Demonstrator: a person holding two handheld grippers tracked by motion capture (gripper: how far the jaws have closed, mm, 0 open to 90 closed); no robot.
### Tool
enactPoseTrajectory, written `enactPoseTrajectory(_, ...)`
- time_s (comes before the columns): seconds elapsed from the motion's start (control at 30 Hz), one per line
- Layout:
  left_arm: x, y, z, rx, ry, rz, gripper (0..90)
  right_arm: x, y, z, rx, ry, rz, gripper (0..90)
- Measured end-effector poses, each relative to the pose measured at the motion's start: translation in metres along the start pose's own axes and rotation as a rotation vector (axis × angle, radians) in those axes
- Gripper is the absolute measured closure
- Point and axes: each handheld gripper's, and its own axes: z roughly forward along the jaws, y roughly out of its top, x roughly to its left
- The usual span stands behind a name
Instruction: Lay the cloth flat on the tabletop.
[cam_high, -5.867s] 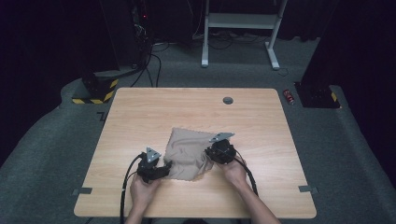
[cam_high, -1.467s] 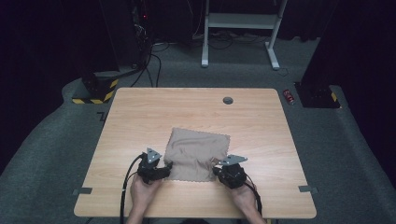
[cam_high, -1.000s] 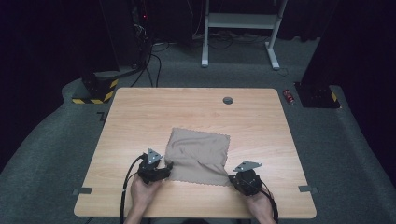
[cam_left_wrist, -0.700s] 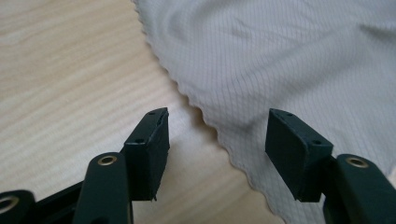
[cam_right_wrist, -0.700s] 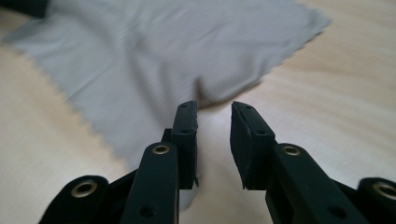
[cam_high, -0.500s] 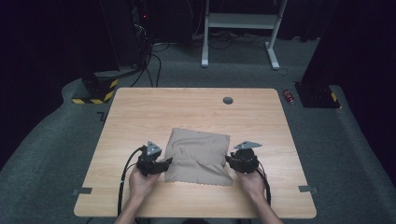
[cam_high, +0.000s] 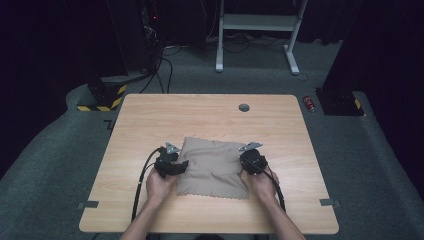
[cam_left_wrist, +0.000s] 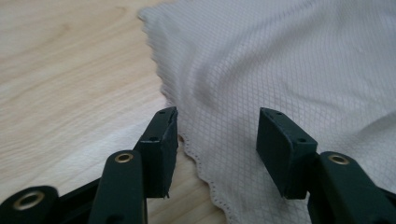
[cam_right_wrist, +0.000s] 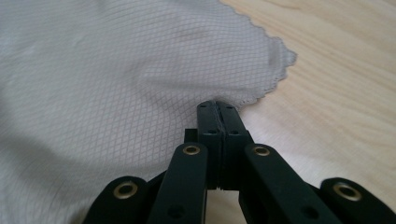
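A beige cloth (cam_high: 212, 167) with a diamond weave and scalloped edges lies on the wooden table (cam_high: 210, 115), puffed up in the middle. My left gripper (cam_high: 180, 165) sits at the cloth's left edge. Its jaws stand open (cam_left_wrist: 217, 140), one over bare wood, the other over the cloth (cam_left_wrist: 289, 60), with the scalloped edge running between them. At the cloth's right edge is my right gripper (cam_high: 246, 161). Its jaws are shut (cam_right_wrist: 217, 109), with their tips on the rim of the cloth (cam_right_wrist: 116, 84), which rises around them.
A round grommet hole (cam_high: 244, 107) sits near the table's far edge. On the floor beyond are a red can (cam_high: 310, 102), a white desk frame (cam_high: 255, 22) and a yellow-black striped base (cam_high: 102, 97). Bare wood surrounds the cloth on all sides.
My right gripper has moved from the table's front right up to the cloth's right edge. The left gripper has shifted slightly forward along the left edge. The cloth has bunched up more.
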Motion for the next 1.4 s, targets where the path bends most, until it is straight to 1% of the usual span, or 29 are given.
enactPoseTrajectory(0.1, -0.003, 0.001, 0.001, -0.001, -0.009, 0.028, 49.4, -0.005, 0.007, 0.005, 0.009, -0.018, 0.000, 89.5)
enactPoseTrajectory(0.2, -0.003, 0.002, 0.002, -0.005, -0.019, 0.018, 50.5, -0.008, 0.012, 0.010, 0.017, -0.031, -0.018, 89.5)
enactPoseTrajectory(0.23, -0.002, 0.004, 0.002, 0.009, -0.020, 0.024, 50.7, -0.009, 0.013, 0.010, 0.018, -0.035, -0.020, 89.4)
enactPoseTrajectory(0.27, -0.002, 0.006, 0.003, 0.018, -0.021, 0.025, 50.8, -0.010, 0.015, 0.011, 0.019, -0.034, -0.015, 89.4)
enactPoseTrajectory(0.3, -0.002, 0.009, 0.002, 0.023, -0.017, 0.037, 50.8, -0.011, 0.015, 0.012, 0.017, -0.031, -0.013, 89.3)
enactPoseTrajectory(0.33, -0.002, 0.011, 0.002, 0.016, -0.013, 0.039, 50.8, -0.012, 0.014, 0.012, 0.014, -0.023, -0.003, 88.9)
enactPoseTrajectory(0.4, 0.000, 0.014, -0.001, -0.016, -0.021, 0.016, 51.4, -0.013, 0.012, 0.010, 0.002, -0.011, 0.008, 86.1)
enactPoseTrajectory(0.43, 0.004, 0.018, -0.001, -0.009, -0.025, 0.001, 51.2, -0.014, 0.011, 0.008, -0.009, -0.002, 0.013, 85.5)
enactPoseTrajectory(0.47, 0.006, 0.020, 0.000, -0.011, -0.028, -0.009, 50.8, -0.017, 0.010, 0.004, -0.031, 0.020, 0.042, 84.6)
enactPoseTrajectory(0.53, 0.011, 0.025, 0.002, -0.023, -0.026, -0.022, 50.9, -0.022, 0.010, -0.001, -0.060, 0.032, 0.081, 83.5)
enactPoseTrajectory(0.6, 0.018, 0.031, 0.006, -0.018, -0.024, -0.043, 50.8, -0.028, 0.011, -0.003, -0.079, 0.042, 0.110, 81.4)
enactPoseTrajectory(0.63, 0.020, 0.034, 0.008, -0.027, -0.026, -0.057, 50.5, -0.031, 0.011, -0.003, -0.084, 0.049, 0.121, 80.7)
enactPoseTrajectory(0.7, 0.023, 0.035, 0.010, -0.070, -0.032, -0.094, 50.0, -0.035, 0.012, 0.000, -0.096, 0.064, 0.140, 78.3)
enactPoseTrajectory(0.77, 0.026, 0.036, 0.014, -0.087, -0.028, -0.120, 49.9, -0.038, 0.012, 0.004, -0.107, 0.069, 0.167, 76.1)
enactPoseTrajectory(0.8, 0.027, 0.036, 0.016, -0.088, -0.030, -0.133, 50.0, -0.039, 0.012, 0.008, -0.113, 0.071, 0.175, 75.3)
enactPoseTrajectory(0.83, 0.028, 0.037, 0.019, -0.063, -0.030, -0.141, 50.0, -0.040, 0.011, 0.010, -0.118, 0.062, 0.170, 74.6)
enactPoseTrajectory(0.87, 0.028, 0.040, 0.022, -0.040, -0.026, -0.133, 49.5, -0.041, 0.011, 0.013, -0.121, 0.048, 0.173, 74.1)
enactPoseTrajectory(0.9, 0.027, 0.043, 0.024, -0.032, -0.013, -0.113, 49.0, -0.041, 0.011, 0.014, -0.124, 0.042, 0.180, 73.8)
enactPoseTrajectory(0.97, 0.027, 0.045, 0.023, -0.072, -0.003, -0.106, 49.6, -0.045, 0.011, 0.016, -0.130, 0.033, 0.200, 73.7)
enactPoseTrajectory(1.0, 0.028, 0.047, 0.024, -0.063, 0.002, -0.107, 49.7, -0.046, 0.012, 0.017, -0.126, 0.034, 0.215, 73.5)
enactPoseTrajectory(1.03, 0.030, 0.050, 0.029, -0.025, 0.010, -0.104, 49.3, -0.048, 0.013, 0.019, -0.120, 0.041, 0.227, 73.3)
enactPoseTrajectory(1.07, 0.030, 0.051, 0.031, -0.013, 0.017, -0.097, 48.5, -0.049, 0.015, 0.020, -0.117, 0.043, 0.237, 72.7)
enactPoseTrajectory(1.1, 0.031, 0.052, 0.033, -0.019, 0.024, -0.094, 48.5, -0.050, 0.016, 0.020, -0.115, 0.042, 0.235, 71.6)
enactPoseTrajectory(1.13, 0.032, 0.054, 0.035, -0.009, 0.025, -0.097, 48.7, -0.050, 0.019, 0.022, -0.110, 0.039, 0.234, 69.4)
enactPoseTrajectory(1.17, 0.034, 0.056, 0.036, 0.004, 0.030, -0.088, 48.4, -0.049, 0.020, 0.023, -0.123, 0.032, 0.225, 68.6)
enactPoseTrajectory(1.23, 0.035, 0.060, 0.039, 0.011, 0.033, -0.085, 48.1, -0.048, 0.021, 0.024, -0.127, 0.025, 0.225, 67.6)
enactPoseTrajectory(1.27, 0.035, 0.061, 0.040, -0.002, 0.034, -0.086, 48.1, -0.048, 0.021, 0.027, -0.118, 0.023, 0.226, 66.5)
enactPoseTrajectory(1.3, 0.035, 0.063, 0.041, 0.003, 0.031, -0.088, 48.3, -0.048, 0.022, 0.028, -0.103, 0.025, 0.230, 65.4)
enactPoseTrajectory(1.4, 0.035, 0.066, 0.048, 0.049, 0.046, -0.062, 48.6, -0.050, 0.028, 0.032, -0.093, 0.026, 0.235, 63.8)
